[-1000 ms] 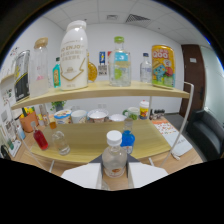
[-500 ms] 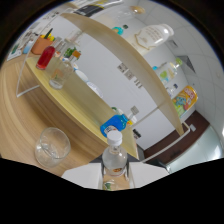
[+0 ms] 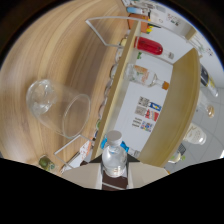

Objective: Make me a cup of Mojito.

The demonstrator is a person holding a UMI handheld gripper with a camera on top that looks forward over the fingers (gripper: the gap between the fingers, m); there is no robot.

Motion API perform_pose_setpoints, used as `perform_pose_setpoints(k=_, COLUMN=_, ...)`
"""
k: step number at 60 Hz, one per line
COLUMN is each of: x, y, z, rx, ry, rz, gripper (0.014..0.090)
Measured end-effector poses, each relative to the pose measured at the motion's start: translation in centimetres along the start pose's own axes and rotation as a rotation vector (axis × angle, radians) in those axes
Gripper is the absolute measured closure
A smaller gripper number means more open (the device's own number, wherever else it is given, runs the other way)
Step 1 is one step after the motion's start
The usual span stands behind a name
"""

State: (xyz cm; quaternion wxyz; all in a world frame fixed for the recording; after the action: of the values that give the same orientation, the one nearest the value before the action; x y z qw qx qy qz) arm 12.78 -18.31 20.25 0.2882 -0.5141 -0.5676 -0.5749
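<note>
The whole scene is seen heavily tilted, rotated roughly a quarter turn. Close to the camera, the gripper [image 3: 114, 176] is clamped on a small clear plastic bottle [image 3: 114, 159] with a pale cap; the two pale fingers [image 3: 87, 175] press against the bottle's sides, one on each side. The bottle's cap points away from the camera, towards the wooden shelf.

To the left of the bottle and a little farther off, an empty clear glass [image 3: 57, 108] stands on the wooden table [image 3: 60, 50], its wide open rim nearest the bottle. The glass and bottle are near each other but apart.

Beyond the bottle runs a two-level wooden shelf [image 3: 120, 85] with a thin white metal frame. On the shelf, farther off, a red bottle [image 3: 149, 46] and a clear bottle with a pale label [image 3: 137, 74] can be made out; other small items along the shelf are too blurred to name. A second shelf board [image 3: 177, 105] shows to the right against a white wall.
</note>
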Motion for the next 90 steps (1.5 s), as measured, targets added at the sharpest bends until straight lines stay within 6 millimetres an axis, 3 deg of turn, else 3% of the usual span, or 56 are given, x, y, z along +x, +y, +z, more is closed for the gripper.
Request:
perform_pose_setpoints(k=13, x=-0.5, y=-0.9, z=0.0, rx=0.029, ry=0.001, rz=-0.185, gripper=0.0702)
perform_pose_setpoints(k=26, x=0.0, y=-0.9, z=-0.4, rx=0.044, ry=-0.006, rz=-0.054, gripper=0.0703)
perform_pose_setpoints(k=33, x=1.6, y=-0.1, z=-0.9, rx=0.065, ry=-0.007, rz=0.217, gripper=0.0701)
perform_pose_setpoints(k=40, x=3.6, y=1.1, z=-1.8, rx=0.115, ry=-0.039, rz=0.638, gripper=0.07)
perform_pose_setpoints(k=48, x=3.2, y=1.5, z=-2.5, rx=0.196, ry=-0.154, rz=1.11, gripper=0.0701)
perform_pose_setpoints(k=56, x=0.0, y=1.6, z=-2.2, rx=0.221, ry=-0.268, rz=1.468, gripper=0.0701)
perform_pose_setpoints(k=67, x=-6.7, y=-0.3, z=-0.3, rx=0.182, ry=-0.435, rz=1.732, gripper=0.0703)
perform_pose_setpoints(k=80, x=-14.5, y=-2.2, z=1.7, rx=0.093, ry=-0.586, rz=1.806, gripper=0.0702)
perform_pose_setpoints(k=90, x=-17.9, y=-3.2, z=1.9, rx=0.079, ry=-0.656, rz=1.767, gripper=0.0701)
